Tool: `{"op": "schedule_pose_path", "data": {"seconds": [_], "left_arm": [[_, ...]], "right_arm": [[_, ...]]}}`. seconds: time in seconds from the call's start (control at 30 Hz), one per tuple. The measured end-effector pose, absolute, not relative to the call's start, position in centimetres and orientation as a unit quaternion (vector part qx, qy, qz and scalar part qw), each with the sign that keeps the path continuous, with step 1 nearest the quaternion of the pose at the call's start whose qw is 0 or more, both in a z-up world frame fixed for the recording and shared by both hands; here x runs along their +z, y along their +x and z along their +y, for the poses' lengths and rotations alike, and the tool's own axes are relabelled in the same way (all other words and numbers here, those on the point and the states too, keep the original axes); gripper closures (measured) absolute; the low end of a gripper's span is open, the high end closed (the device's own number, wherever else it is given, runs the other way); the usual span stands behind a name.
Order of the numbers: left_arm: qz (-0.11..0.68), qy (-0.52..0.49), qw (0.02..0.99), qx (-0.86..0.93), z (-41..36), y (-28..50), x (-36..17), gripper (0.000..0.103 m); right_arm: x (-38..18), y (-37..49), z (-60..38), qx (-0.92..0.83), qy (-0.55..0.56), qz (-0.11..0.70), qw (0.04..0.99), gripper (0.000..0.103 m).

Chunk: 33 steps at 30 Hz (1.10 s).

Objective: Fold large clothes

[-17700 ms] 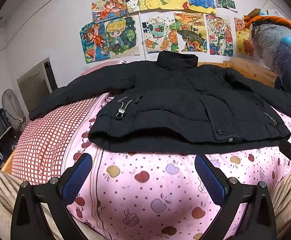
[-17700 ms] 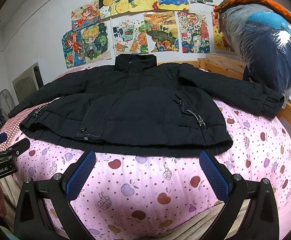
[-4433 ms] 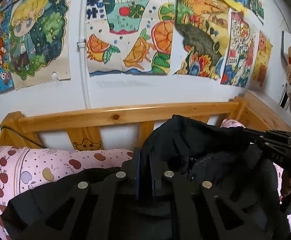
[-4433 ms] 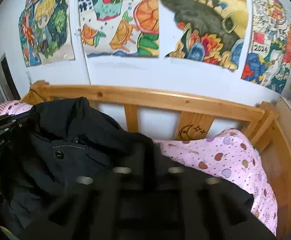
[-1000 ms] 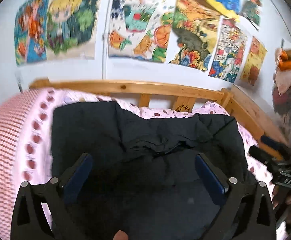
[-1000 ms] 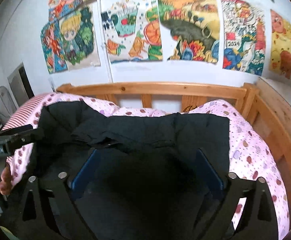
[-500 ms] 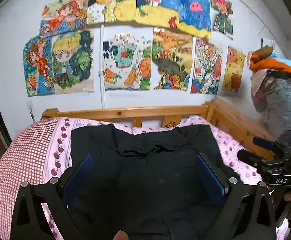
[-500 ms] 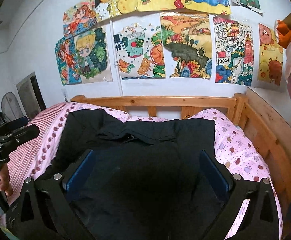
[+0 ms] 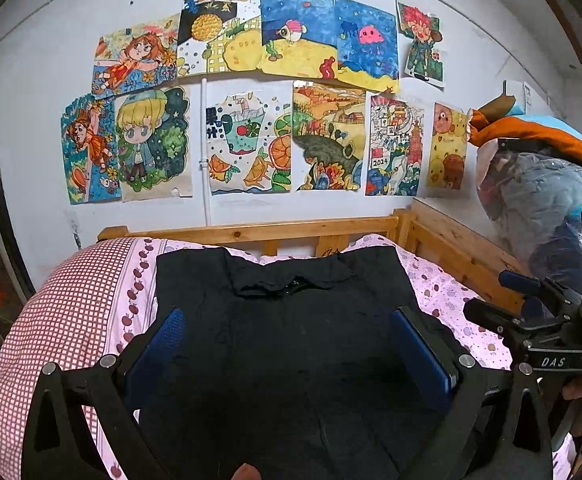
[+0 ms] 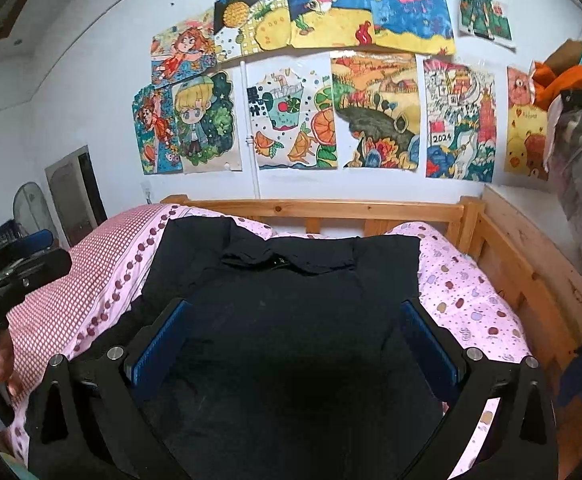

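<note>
- You are facing a white wall covered in bright children's drawings [image 9: 251, 120], above a wooden bed frame [image 10: 315, 210] and a pink bedsheet printed with apples [image 10: 467, 292].
- The black padded jacket [image 9: 283, 320] lies flat in the middle of that sheet, collar toward the headboard. Its sleeves look tucked in, so it reads as a tidy rectangle.
- By my reckoning the side folds are done. What remains is likely to bring the hem up toward the collar, then square the bundle.
- Your left gripper [image 9: 287, 344] hovers over the jacket with its blue pads wide apart, holding nothing.
- Your right gripper [image 10: 295, 340] is spread just as wide and is empty too, also above the jacket.
- Legible writing: "DAS" on the right gripper's body in the left view, "2024" on one drawing [image 10: 457, 120], and part of a label ending "AI" on the left gripper's body in the right view.
</note>
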<state>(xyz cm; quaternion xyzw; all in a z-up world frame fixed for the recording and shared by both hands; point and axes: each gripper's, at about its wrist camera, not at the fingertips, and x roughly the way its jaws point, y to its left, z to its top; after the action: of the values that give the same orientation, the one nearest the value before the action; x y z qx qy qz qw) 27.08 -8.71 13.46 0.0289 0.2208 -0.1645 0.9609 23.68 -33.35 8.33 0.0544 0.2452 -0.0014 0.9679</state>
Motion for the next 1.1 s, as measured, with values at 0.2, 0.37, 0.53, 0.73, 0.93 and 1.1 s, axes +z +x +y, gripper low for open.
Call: {"op": "schedule_pose_path", "data": {"seconds": [0.2, 0.37, 0.53, 0.73, 0.93, 1.1], "left_arm": [[0.222, 0.034, 0.961, -0.162, -8.0, 24.4, 13.3, 0.0], [0.232, 0.022, 0.958, -0.168, -6.4, 22.3, 12.7, 0.0], [0.224, 0.034, 0.962, -0.154, -5.3, 20.0, 12.2, 0.0], [0.213, 0.045, 0.966, -0.14, -4.5, 17.6, 11.8, 0.0], [0.211, 0.054, 0.967, -0.128, -4.0, 15.8, 11.0, 0.0], [0.208, 0.059, 0.969, -0.115, -3.4, 14.7, 10.3, 0.0]], "right_arm": [[8.2, 20.4, -32.5, -0.007, 0.047, 0.247, 0.968, 0.002], [8.1, 18.2, -31.6, -0.008, 0.034, 0.255, 0.966, 0.002], [8.2, 16.1, -30.8, -0.005, 0.027, 0.256, 0.966, 0.002], [7.9, 14.1, -29.6, 0.004, 0.023, 0.255, 0.967, 0.002], [7.2, 11.8, -28.4, 0.01, 0.013, 0.252, 0.967, 0.002], [6.6, 10.2, -27.6, 0.011, 0.004, 0.253, 0.968, 0.002]]}}
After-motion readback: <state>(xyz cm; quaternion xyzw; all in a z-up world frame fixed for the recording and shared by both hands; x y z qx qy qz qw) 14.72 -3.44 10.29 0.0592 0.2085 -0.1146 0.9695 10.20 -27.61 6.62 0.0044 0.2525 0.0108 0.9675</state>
